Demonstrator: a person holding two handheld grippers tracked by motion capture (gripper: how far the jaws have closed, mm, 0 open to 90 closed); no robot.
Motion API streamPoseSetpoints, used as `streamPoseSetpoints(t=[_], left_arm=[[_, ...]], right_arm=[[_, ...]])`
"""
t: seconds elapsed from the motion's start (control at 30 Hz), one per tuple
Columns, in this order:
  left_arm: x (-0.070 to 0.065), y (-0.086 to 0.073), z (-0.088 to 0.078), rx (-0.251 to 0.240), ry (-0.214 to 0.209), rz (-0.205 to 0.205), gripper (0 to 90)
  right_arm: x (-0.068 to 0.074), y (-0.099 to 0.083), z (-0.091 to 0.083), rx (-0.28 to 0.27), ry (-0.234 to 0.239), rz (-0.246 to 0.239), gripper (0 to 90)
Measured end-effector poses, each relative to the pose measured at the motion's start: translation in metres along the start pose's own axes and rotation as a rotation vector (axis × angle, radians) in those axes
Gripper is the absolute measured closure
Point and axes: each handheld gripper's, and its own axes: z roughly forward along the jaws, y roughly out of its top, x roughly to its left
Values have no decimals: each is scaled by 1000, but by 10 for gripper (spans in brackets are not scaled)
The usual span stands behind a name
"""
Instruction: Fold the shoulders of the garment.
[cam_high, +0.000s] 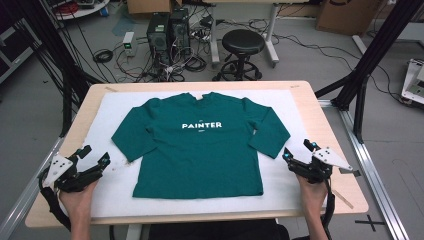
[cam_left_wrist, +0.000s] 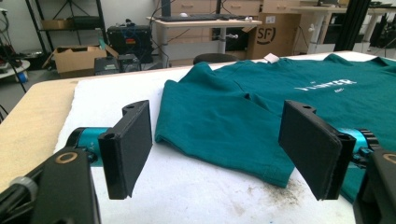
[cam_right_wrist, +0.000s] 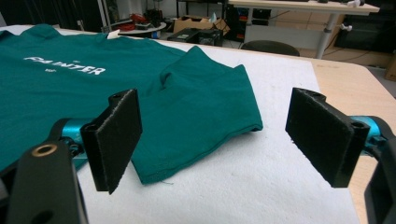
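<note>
Two grippers wait wide apart and empty, the left gripper (cam_high: 95, 156) at lower left, the right gripper (cam_high: 297, 150) at lower right. Between them a green shirt (cam_high: 200, 150) lies flat and unfolded, mid-frame, on a white pad (cam_high: 280, 192). Folding seemingly hasn't begun.

A dark green long-sleeved T-shirt (cam_high: 200, 145) lies flat and face up on the white pad (cam_high: 280, 190) — "PAINTER" in white across its chest, both sleeves angled outward and down.
</note>
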Motion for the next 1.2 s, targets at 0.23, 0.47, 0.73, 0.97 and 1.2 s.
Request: streamPoseSetpoints(t=[0.23, 0.47, 0.73, 0.97, 1.2], left_arm=[[-1, 1, 2, 22, 0, 8, 258], [0, 1, 2, 20, -1, 3, 258], [-1, 1, 2, 25, -1, 13, 258], [-2, 2, 6, 65, 11, 19, 258], [-5, 3, 8, 83, 28, 42, 270]], right_arm=[[-1, 0, 0, 2, -2, 14, 189], [-3, 0, 0, 8, 23, 34, 189], [-3, 1, 2, 19, 26, 13, 189], [-1, 1, 1, 18, 7, 11, 189], [-3, 1, 2, 24, 10, 28, 189]])
